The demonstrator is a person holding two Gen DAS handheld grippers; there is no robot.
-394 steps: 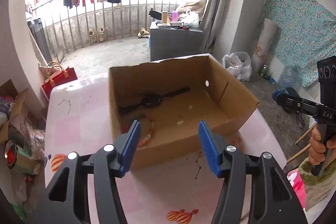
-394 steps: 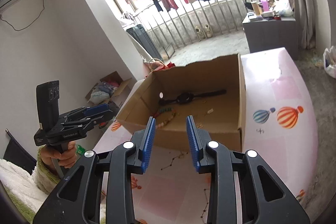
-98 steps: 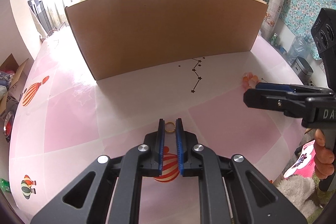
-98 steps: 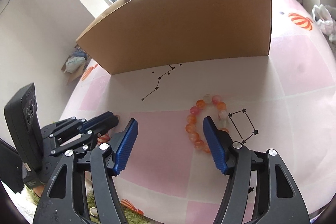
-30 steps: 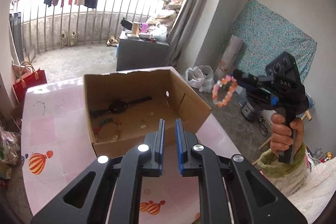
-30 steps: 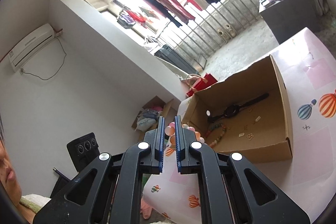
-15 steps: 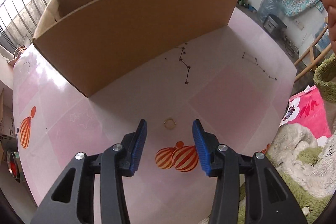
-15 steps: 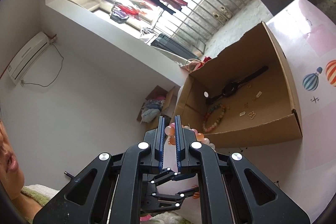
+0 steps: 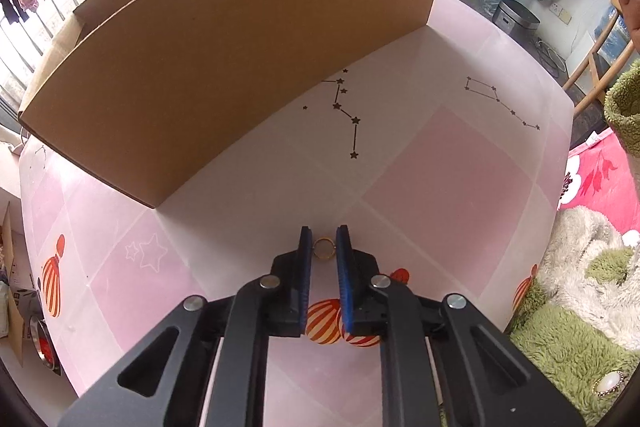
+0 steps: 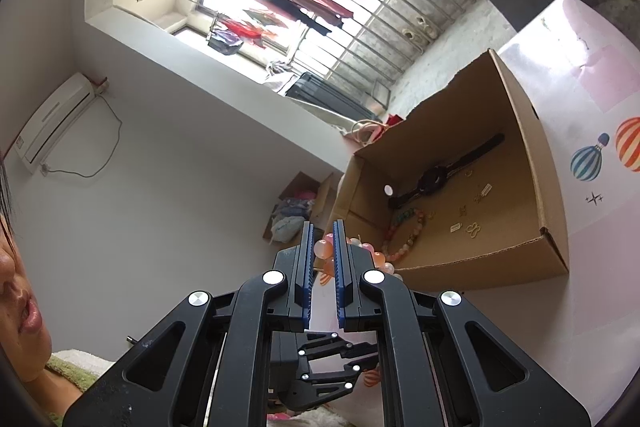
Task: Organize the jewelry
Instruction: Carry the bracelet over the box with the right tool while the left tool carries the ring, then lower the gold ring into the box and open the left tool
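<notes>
The left gripper (image 9: 323, 247) points steeply down at the pink table (image 9: 440, 163), its blue jaws closing around a small gold ring (image 9: 323, 248) that lies flat on the near part of the table, in front of the near wall of the cardboard box (image 9: 224, 67). The ring sits between the pad tips, and the pads seem to be just meeting its rim. To do this well, the pinch should land across the ring's widest line, with the tips low against the table, so the thin band does not squirt out or tip. I would squeeze gently and lift straight up before moving toward the box.

The right gripper (image 10: 322, 247) is raised to the right, jaws pressed on a bracelet of pink and orange beads (image 10: 323, 247). The open box (image 10: 520, 147) already holds a black watch (image 10: 436, 179), another beaded bracelet (image 10: 404, 231) and small gold pieces (image 10: 472, 227).
</notes>
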